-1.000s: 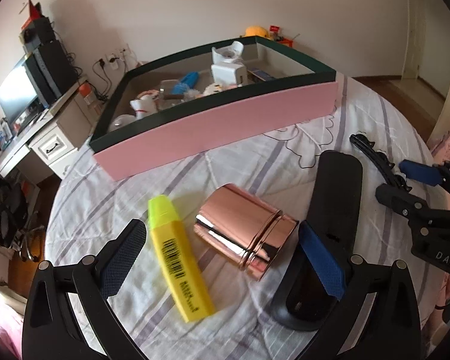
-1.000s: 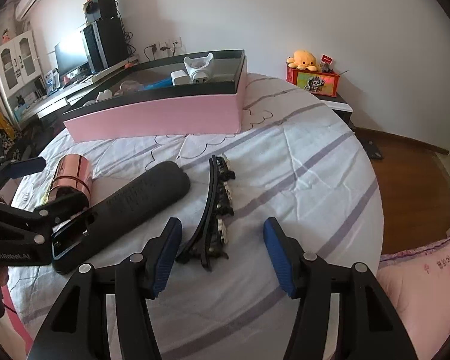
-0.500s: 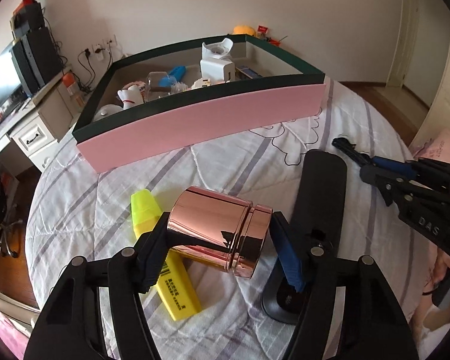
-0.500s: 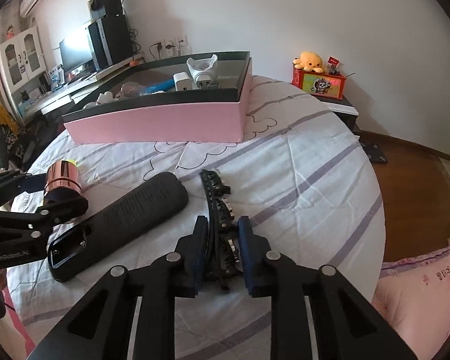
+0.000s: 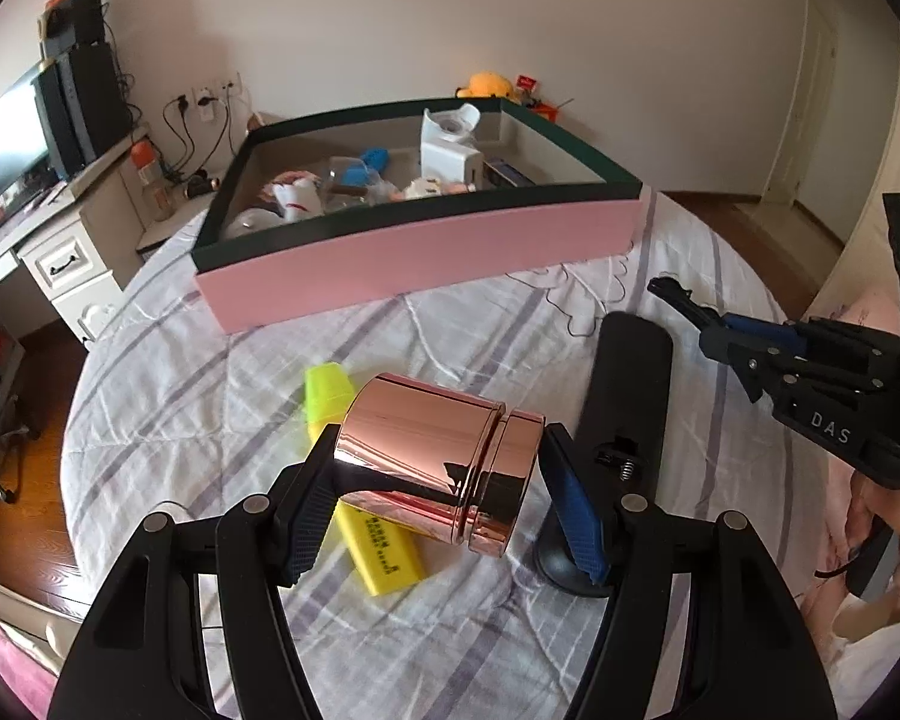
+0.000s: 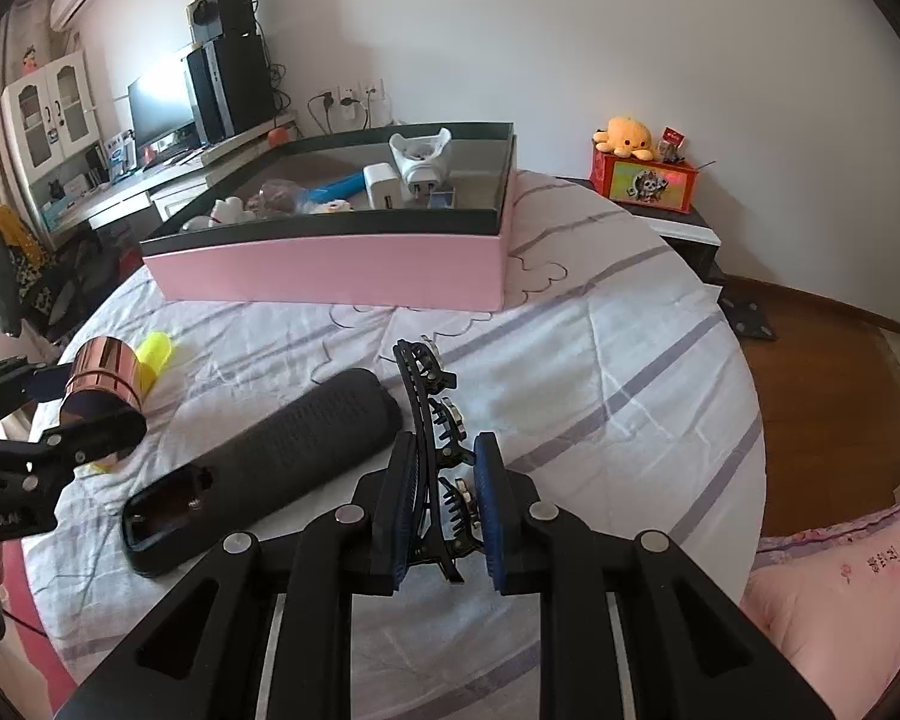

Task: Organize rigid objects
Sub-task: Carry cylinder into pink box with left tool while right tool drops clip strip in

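Note:
My left gripper [image 5: 438,504] is shut on a shiny copper-coloured tin [image 5: 432,468], held on its side above the bed. It also shows at the left of the right wrist view [image 6: 105,384]. A yellow highlighter [image 5: 366,516] lies under it. My right gripper [image 6: 441,504] is shut on a black hair clip [image 6: 432,420] with small ornaments, lifted a little off the sheet. A long black case [image 6: 264,468] lies between the two grippers. The pink box with a dark green rim [image 5: 426,252] stands beyond, holding several small items.
The round bed has a white sheet with purple stripes [image 6: 600,360]. A desk with a monitor [image 6: 156,114] stands to the far left. A side table with a red box and an orange plush [image 6: 642,174] stands to the far right. Wooden floor lies beyond the bed's edge.
My left gripper closed on the copper tin and lifted it off the bed. My right gripper closed on the black hair clip and raised it slightly.

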Demonstrator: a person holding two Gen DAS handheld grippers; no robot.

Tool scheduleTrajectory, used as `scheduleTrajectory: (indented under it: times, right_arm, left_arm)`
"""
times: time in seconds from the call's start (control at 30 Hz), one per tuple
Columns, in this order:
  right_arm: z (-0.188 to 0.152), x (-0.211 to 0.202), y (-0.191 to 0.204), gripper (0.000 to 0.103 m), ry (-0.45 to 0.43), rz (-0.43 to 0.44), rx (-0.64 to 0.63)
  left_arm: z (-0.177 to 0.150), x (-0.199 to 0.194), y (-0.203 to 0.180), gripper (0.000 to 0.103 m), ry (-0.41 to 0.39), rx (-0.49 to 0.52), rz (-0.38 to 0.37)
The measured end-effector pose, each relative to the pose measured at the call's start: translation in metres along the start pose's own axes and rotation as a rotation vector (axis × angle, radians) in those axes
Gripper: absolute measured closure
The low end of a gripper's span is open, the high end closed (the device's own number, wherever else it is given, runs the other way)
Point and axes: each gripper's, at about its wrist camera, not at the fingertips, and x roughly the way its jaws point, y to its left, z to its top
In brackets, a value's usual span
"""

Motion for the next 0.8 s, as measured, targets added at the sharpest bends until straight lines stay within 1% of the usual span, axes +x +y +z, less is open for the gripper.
scheduleTrajectory:
  times: [0.17, 0.37, 0.47, 0.6, 0.8]
  right_arm:
    - [0.012, -0.014, 0.007, 0.084, -0.033, 0.009, -0.011]
    - [0.036, -0.03, 0.018, 0.084, -0.08, 0.023, -0.044]
    - [0.052, -0.033, 0.025, 0.084, -0.095, 0.031, -0.072]
    - [0.074, -0.027, 0.033, 0.084, -0.101, 0.032, -0.11]
    - [0.11, -0.004, 0.037, 0.084, -0.094, 0.038, -0.145]
  left_arm:
    - [0.006, -0.013, 0.008, 0.037, -0.036, -0.012, -0.002]
    - [0.026, -0.027, 0.017, 0.037, -0.086, -0.005, 0.006]
    - [0.042, -0.03, 0.021, 0.037, -0.112, 0.009, 0.021]
    - [0.07, -0.024, 0.028, 0.037, -0.128, 0.033, 0.007]
    - [0.117, -0.005, 0.046, 0.037, -0.126, 0.049, 0.004]
